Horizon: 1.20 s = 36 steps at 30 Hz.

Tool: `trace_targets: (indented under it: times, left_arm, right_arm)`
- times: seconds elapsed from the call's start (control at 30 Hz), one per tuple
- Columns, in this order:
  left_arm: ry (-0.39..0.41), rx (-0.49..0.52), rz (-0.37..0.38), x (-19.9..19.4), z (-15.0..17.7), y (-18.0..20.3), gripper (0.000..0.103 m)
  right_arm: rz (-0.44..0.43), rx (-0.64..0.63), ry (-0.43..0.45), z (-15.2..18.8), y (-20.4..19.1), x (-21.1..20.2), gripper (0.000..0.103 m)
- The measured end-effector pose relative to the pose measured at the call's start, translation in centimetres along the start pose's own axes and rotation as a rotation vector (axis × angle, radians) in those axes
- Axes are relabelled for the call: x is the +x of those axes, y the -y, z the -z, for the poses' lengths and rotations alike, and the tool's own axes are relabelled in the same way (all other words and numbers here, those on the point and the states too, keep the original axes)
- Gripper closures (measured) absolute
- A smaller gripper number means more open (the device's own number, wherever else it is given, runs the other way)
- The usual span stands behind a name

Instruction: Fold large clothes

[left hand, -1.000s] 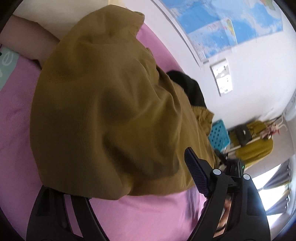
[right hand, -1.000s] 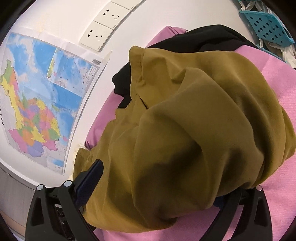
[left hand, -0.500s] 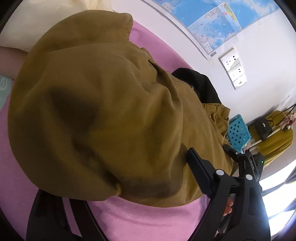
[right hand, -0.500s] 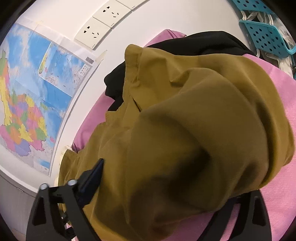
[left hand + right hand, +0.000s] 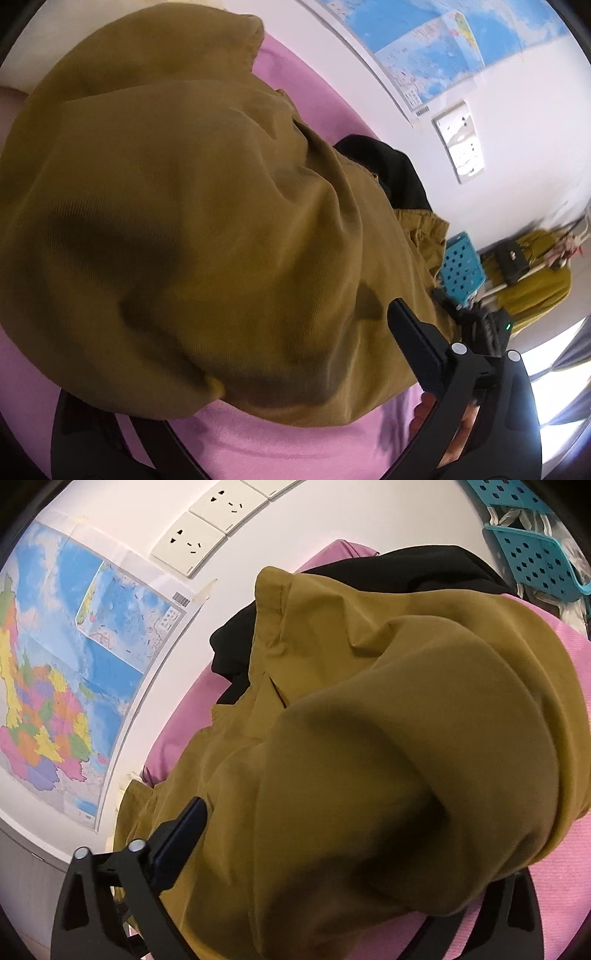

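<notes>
While my left gripper (image 5: 236, 373) and right gripper (image 5: 354, 853) spread their jaws, opening, neither pinching cloth, the mustard garment (image 5: 207, 229) lies heaped on the pink bed (image 5: 295, 446), between both.

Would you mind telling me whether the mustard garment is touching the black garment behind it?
Touching: the right wrist view shows the mustard garment lying directly over the black garment, no pink sheet between.

Both wrist views look steeply down, close; seemingly sharing mustard garment (image 5: 207, 221)
</notes>
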<state>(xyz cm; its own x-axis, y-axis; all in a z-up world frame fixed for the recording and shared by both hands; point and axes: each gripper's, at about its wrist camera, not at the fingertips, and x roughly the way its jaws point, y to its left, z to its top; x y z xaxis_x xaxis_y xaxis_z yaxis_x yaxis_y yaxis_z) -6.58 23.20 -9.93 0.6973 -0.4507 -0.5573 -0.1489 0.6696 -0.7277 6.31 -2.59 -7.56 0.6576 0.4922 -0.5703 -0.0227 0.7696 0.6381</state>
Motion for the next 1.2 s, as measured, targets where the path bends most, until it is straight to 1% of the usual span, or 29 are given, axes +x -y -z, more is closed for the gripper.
trace_targets:
  times: [0.03, 0.07, 0.1, 0.17, 0.2, 0.23, 0.27, 0.3, 0.33, 0.37, 0.4, 0.43, 0.47, 0.5, 0.53, 0.57, 0.6, 0.63, 0.67, 0.7, 0.73, 0.77, 0.83, 0.9, 0.97, 1.07, 1.2]
  left_arm:
    - [-0.004, -0.019, 0.011, 0.1, -0.2, -0.2, 0.008]
    - [-0.010, -0.039, 0.008, 0.1, -0.6, -0.5, 0.020]
    - [-0.015, -0.058, -0.001, 0.1, -0.8, -0.9, 0.026]
    - [-0.023, -0.091, 0.014, -0.3, -1.0, -1.9, 0.046]
    - [-0.019, -0.089, 0.020, -0.5, -1.1, -2.0, 0.050]
    - [-0.021, -0.090, 0.020, -0.7, -1.1, -2.2, 0.053]
    - [-0.025, -0.090, 0.020, -0.8, -1.1, -2.2, 0.054]
    - [-0.027, -0.090, 0.016, -0.7, -1.1, -2.2, 0.053]
    - [-0.027, -0.093, 0.016, -0.6, -1.2, -2.3, 0.049]
    - [-0.038, -0.110, 0.032, -0.3, -1.2, -2.5, 0.034]
    - [-0.042, -0.132, 0.065, 0.0, -1.3, -2.7, 0.029]
    - [-0.032, -0.146, 0.083, -0.1, -1.4, -2.8, 0.024]
    - [-0.033, -0.154, 0.085, 0.1, -1.5, -2.8, 0.021]
    - [-0.038, -0.151, 0.075, 0.3, -1.7, -2.5, 0.021]
    - [-0.042, -0.139, 0.062, 0.5, -1.8, -2.3, 0.024]
    - [-0.042, -0.131, 0.047, 0.5, -1.9, -2.2, 0.036]
    - [-0.047, -0.121, 0.033, 0.7, -2.0, -2.2, 0.042]
    - [-0.055, -0.114, 0.031, 0.7, -2.0, -2.2, 0.048]
    - [-0.048, -0.103, 0.034, 0.4, -2.1, -2.1, 0.056]
    - [-0.042, -0.091, 0.032, 0.0, -2.1, -1.8, 0.061]
    - [-0.033, -0.063, 0.027, -0.5, -2.2, -1.3, 0.068]
    - [-0.029, -0.042, 0.020, -0.8, -2.3, -1.0, 0.072]
    - [-0.024, 0.000, 0.014, -1.6, -2.6, -0.1, 0.074]
    - [-0.013, 0.030, 0.028, -2.5, -3.0, 0.7, 0.074]
    - [0.007, 0.063, 0.045, -3.7, -3.5, 1.6, 0.075]
    - [0.041, 0.115, 0.058, -5.4, -4.1, 3.1, 0.075]
    - [0.086, 0.162, 0.078, -7.4, -4.8, 4.5, 0.075]
  right_arm:
    - [0.000, -0.014, 0.000, 0.0, 0.1, -0.1, 0.035]
    - [-0.027, -0.015, -0.017, -0.1, 0.4, 0.0, 0.050]
    - [-0.056, -0.005, -0.031, -0.2, 0.6, 0.1, 0.053]
    - [-0.087, 0.003, -0.035, -0.3, 0.9, -0.1, 0.056]
    - [-0.102, -0.005, -0.030, -0.3, 0.9, -0.2, 0.056]
    - [-0.113, 0.000, -0.037, -0.3, 1.0, 0.0, 0.052]
    - [-0.125, 0.012, -0.046, -0.4, 1.3, 0.1, 0.049]
    - [-0.151, 0.036, -0.060, -0.7, 1.7, 0.4, 0.047]
    - [-0.168, 0.054, -0.069, -0.9, 2.0, 0.6, 0.045]
    - [-0.175, 0.064, -0.070, -1.1, 2.0, 0.7, 0.041]
    - [-0.179, 0.075, -0.071, -1.2, 1.9, 0.7, 0.039]
    - [-0.185, 0.065, -0.075, -1.3, 1.6, 0.8, 0.031]
    - [-0.184, 0.046, -0.078, -1.3, 1.2, 0.9, 0.028]
    - [-0.166, 0.024, -0.082, -1.3, 0.8, 1.0, 0.030]
    - [-0.143, 0.006, -0.080, -1.3, 0.7, 1.2, 0.043]
    - [-0.135, -0.007, -0.084, -1.3, 0.6, 1.3, 0.055]
    - [-0.162, -0.003, -0.095, -1.3, 1.0, 1.4, 0.057]
    - [-0.186, 0.006, -0.104, -1.3, 1.2, 1.4, 0.065]
    - [-0.203, -0.006, -0.113, -1.3, 0.9, 1.3, 0.069]
    - [-0.208, -0.018, -0.111, -1.3, 0.7, 1.1, 0.071]
    - [-0.224, -0.040, -0.104, -1.4, 0.1, 0.6, 0.073]
    - [-0.233, -0.056, -0.097, -1.5, -0.4, 0.2, 0.075]
    - [-0.239, -0.122, -0.071, -1.9, -2.0, -1.1, 0.076]
    - [-0.265, -0.174, -0.036, -2.2, -3.6, -2.6, 0.076]
    - [-0.268, -0.242, -0.003, -2.5, -5.5, -4.3, 0.077]
    - [-0.289, -0.299, 0.032, -2.9, -7.4, -6.0, 0.077]
    - [-0.323, -0.367, 0.088, -3.4, -9.9, -8.4, 0.078]
